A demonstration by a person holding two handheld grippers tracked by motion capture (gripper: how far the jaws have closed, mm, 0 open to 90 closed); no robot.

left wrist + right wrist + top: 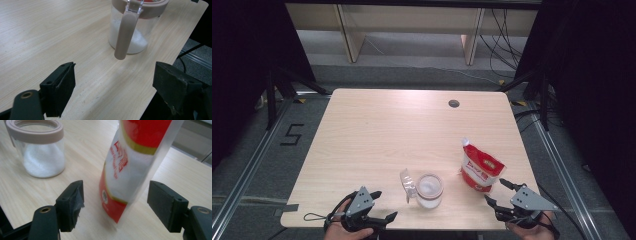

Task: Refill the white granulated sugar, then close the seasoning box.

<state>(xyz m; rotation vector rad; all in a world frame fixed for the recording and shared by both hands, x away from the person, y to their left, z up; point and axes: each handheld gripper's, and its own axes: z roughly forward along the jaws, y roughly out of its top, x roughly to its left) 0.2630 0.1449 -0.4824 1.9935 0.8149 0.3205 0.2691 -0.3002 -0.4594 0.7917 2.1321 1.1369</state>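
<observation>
A glass jar with a beige rim holds white powder and stands near the table's front edge. Its clear lid is flipped open to the left. In the left gripper view a beige strap hangs down the front of the jar. Right of the jar stands a red and white pouch, upright. My left gripper is open, a short way before the jar, with nothing between its jaws. My right gripper is open; the pouch stands between its jaws, untouched by the pads. The jar sits to its left.
The light wooden table has a round cable hole at the back right. Its front edge runs just under both grippers. Behind the table stand shelf legs, with cables on the floor to the right.
</observation>
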